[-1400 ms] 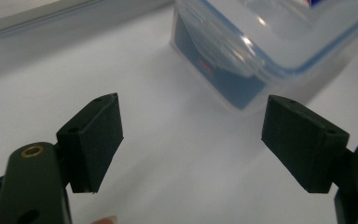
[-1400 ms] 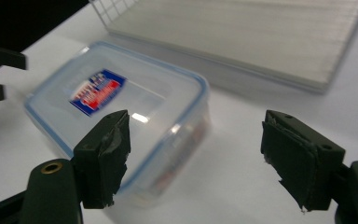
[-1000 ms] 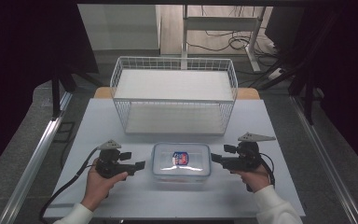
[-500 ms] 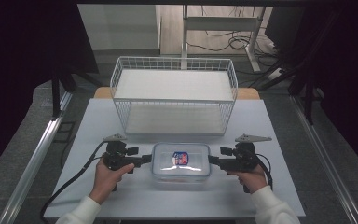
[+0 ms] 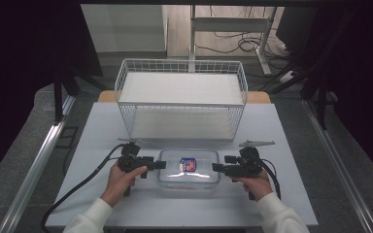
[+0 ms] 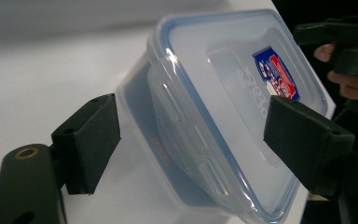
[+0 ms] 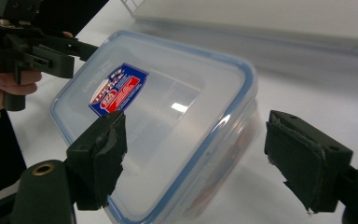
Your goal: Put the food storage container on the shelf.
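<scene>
Clear lidded container (image 5: 189, 167) sits on the white worktop (image 5: 281, 126), just in front of the wire basket (image 5: 182, 97); left claw (image 5: 159, 164) and right claw (image 5: 218, 168) are at its two short ends, both spread wide with the ends between their jaws. Judged: a symmetric two-handed grip is being set up. Red-and-blue lid label (image 7: 118, 88) carries print too blurred to read.

One clear lidded container (image 5: 188, 167) with one blue-and-red label (image 5: 188, 164), just in front of one white wire basket (image 5: 181, 99). Two grippers: left gripper (image 5: 159, 164) and right gripper (image 5: 217, 168), one at each end of the container. One worktop (image 5: 281, 141).
</scene>
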{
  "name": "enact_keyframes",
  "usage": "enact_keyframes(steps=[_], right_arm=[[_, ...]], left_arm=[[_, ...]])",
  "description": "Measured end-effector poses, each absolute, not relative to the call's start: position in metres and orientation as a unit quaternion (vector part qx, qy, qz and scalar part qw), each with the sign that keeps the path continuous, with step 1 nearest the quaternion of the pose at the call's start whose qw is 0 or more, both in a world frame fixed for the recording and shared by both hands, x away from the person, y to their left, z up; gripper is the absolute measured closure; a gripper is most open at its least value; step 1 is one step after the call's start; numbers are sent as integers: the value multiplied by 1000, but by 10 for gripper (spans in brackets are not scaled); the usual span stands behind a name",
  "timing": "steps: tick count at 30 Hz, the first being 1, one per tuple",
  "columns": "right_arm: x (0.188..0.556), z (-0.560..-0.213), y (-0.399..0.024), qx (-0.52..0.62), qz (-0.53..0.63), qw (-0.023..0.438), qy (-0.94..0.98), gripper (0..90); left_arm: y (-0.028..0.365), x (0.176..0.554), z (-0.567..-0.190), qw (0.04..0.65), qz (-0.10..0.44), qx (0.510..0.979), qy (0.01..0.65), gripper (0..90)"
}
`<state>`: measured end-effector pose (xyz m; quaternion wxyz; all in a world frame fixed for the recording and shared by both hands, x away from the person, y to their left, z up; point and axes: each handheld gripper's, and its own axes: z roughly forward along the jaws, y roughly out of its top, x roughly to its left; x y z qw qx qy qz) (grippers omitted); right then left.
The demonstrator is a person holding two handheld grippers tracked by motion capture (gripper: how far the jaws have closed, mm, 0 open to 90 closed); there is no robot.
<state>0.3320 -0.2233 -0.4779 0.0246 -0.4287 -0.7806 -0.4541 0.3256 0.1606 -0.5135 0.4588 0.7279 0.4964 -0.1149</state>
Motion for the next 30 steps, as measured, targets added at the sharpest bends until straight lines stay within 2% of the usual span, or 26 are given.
enact_keyframes(steps=[4, 8, 15, 17, 20, 30], right_arm=[[335, -487, -222, -440, -451, 51, -775, 173], [338, -493, -220, -445, -449, 78, -771, 183], [344, -504, -214, -452, -440, 115, -767, 197], [345, -504, -215, -459, -440, 122, -762, 231], [345, -503, -220, -474, -442, 132, -750, 330], [333, -493, -228, -477, -459, 127, -738, 463]], left_arm=[[158, 328, -518, 454, -137, 729, 494, 185], [157, 330, -522, 457, -161, 724, 491, 198], [155, 327, -521, 464, -169, 722, 484, 279], [156, 327, -520, 463, -170, 722, 484, 300], [157, 326, -519, 462, -172, 721, 487, 314], [158, 312, -507, 469, -147, 722, 487, 409]])
